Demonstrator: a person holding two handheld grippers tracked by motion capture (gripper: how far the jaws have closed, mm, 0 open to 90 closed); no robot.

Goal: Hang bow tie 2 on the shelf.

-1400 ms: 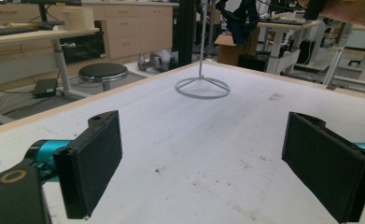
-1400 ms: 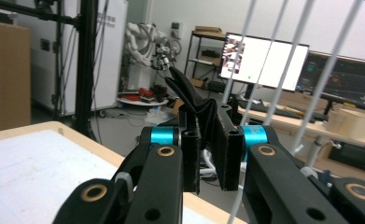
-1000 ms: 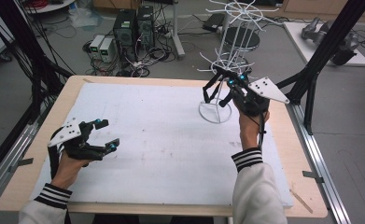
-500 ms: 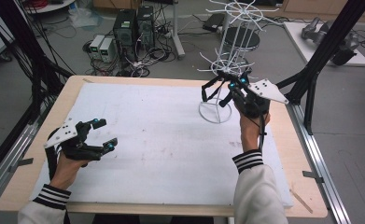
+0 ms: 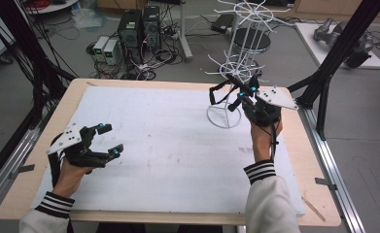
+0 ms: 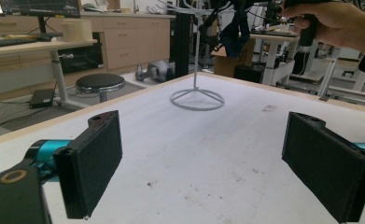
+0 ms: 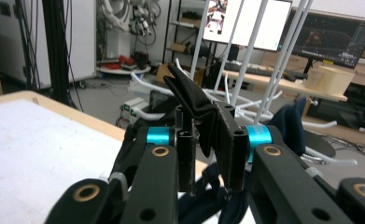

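Note:
A white wire rack (image 5: 225,116) stands at the table's back right, with its ring base (image 6: 196,98) on the white sheet. My right gripper (image 5: 233,94) is raised at the rack's lower arms, and a dark cloth (image 5: 216,94) hangs from it. In the right gripper view the folded cloth (image 7: 194,100) sticks up between the jaws of the right gripper (image 7: 208,135). Those jaws have just been opening a little, and the pads still touch the cloth. My left gripper (image 5: 113,140) rests at the front left, open, with nothing between its pads (image 6: 96,163).
A white sheet (image 5: 168,145) covers the wooden table (image 5: 76,97). Black frame legs (image 5: 323,82) rise just past the right edge. Computers and cables (image 5: 139,34) lie on the floor beyond the far edge, with a stool (image 5: 255,41) behind the rack.
The right gripper has shifted only slightly by the rack's lower arms, with the cloth still in its jaws. The left hand has stayed where it was.

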